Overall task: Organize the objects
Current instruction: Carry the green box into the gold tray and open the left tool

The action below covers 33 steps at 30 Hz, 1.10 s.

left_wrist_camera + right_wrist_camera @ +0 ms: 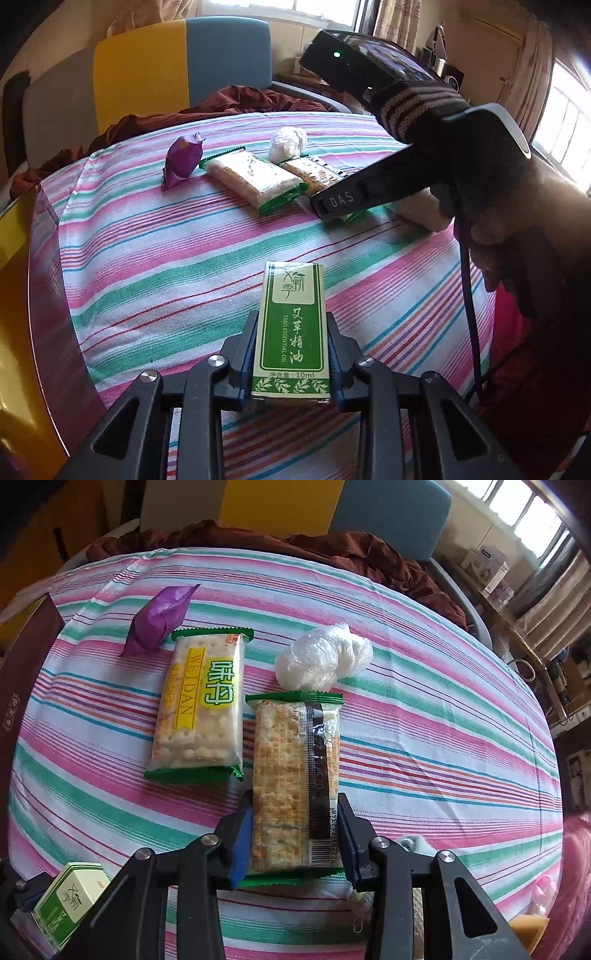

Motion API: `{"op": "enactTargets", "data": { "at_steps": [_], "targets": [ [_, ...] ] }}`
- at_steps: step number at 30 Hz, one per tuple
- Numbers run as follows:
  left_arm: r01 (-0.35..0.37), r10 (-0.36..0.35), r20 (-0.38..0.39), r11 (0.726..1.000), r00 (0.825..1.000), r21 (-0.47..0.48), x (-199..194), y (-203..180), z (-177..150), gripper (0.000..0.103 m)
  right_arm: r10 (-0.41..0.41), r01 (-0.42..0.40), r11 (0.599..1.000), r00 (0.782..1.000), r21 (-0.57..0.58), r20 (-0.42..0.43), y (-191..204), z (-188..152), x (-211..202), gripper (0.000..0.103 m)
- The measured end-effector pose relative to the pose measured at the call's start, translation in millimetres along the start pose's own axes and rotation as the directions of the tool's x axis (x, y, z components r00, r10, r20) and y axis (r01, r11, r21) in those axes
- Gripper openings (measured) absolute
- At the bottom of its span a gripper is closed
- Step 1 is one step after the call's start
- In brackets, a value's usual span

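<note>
Green essential-oil box [290,328] clamped in left gripper [291,354] above striped cloth [147,258]. Right gripper [295,843] clamped on cracker pack [295,775], label down, lying on cloth. Just beside it: 2nd cracker pack [201,705], w/ purple wrapper [159,618] and white plastic wad [323,657] near.

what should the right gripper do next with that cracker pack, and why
Probably slide it left and set it down flush beside the WEIDAN cracker pack. The right hand-held gripper is shut on the back-side-up cracker pack, which sits slightly lower and apart from its twin; the left hand-held gripper is busy holding the essential oil box.
</note>
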<state>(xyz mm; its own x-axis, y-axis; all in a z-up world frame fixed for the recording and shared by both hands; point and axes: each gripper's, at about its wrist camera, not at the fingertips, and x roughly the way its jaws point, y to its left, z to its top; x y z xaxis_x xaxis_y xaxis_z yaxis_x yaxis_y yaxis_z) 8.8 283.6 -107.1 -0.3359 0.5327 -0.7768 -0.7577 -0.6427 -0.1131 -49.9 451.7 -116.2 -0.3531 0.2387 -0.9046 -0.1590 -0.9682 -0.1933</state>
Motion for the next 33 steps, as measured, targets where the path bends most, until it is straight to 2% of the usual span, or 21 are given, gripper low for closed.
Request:
{"op": "enactTargets", "data": {
  "at_steps": [3,6,12,15,19,21,24,28,33],
  "targets": [
    [0.001,-0.001,-0.005,1.000,1.000,-0.009,-1.3,0.8,0.8,0.030,-0.004,0.004,1.000,1.000,-0.006,0.004,-0.8,1.4,1.4,0.041],
    [0.042,-0.042,-0.015,0.999,0.999,-0.025,-8.6,-0.2,2.2,0.030,-0.002,0.002,1.000,1.000,-0.009,0.009,-1.4,0.6,1.8,0.041],
    [0.100,-0.099,0.041,0.994,0.994,-0.038,-45.2,-2.6,10.8,0.030,-0.007,0.007,1.000,1.000,-0.022,0.019,0.0,-1.9,-0.1,0.041],
    [0.114,-0.107,0.083,0.990,0.991,-0.088,-70.8,12.4,18.3,0.030,-0.013,0.014,1.000,1.000,-0.028,0.024,2.3,-2.3,-0.9,0.041],
    [0.119,-0.093,0.125,0.969,0.988,-0.216,-105.4,57.8,24.5,0.030,-0.024,0.025,0.999,0.999,-0.037,0.029,3.2,-1.8,-0.4,0.041],
    [0.100,-0.067,0.122,0.953,0.990,-0.287,-115.9,87.5,20.4,0.030,-0.026,0.027,0.999,0.999,-0.037,0.030,4.9,-2.8,-1.6,0.041],
    [0.052,-0.026,0.074,0.922,0.997,-0.384,-123.6,132.2,1.5,0.030,-0.029,0.030,0.999,0.999,-0.040,0.031,4.8,-3.0,-1.5,0.041],
    [-0.063,0.067,-0.005,0.905,0.998,-0.420,-123.2,168.1,-28.3,0.030,-0.041,0.043,0.998,0.999,-0.052,0.034,7.1,-3.2,-2.7,0.041],
    [-0.115,0.093,-0.069,0.884,0.993,-0.454,-117.0,184.5,-48.0,0.030,-0.045,0.047,0.997,0.998,-0.054,0.035,8.3,-4.9,-3.5,0.041]
  ]
}}
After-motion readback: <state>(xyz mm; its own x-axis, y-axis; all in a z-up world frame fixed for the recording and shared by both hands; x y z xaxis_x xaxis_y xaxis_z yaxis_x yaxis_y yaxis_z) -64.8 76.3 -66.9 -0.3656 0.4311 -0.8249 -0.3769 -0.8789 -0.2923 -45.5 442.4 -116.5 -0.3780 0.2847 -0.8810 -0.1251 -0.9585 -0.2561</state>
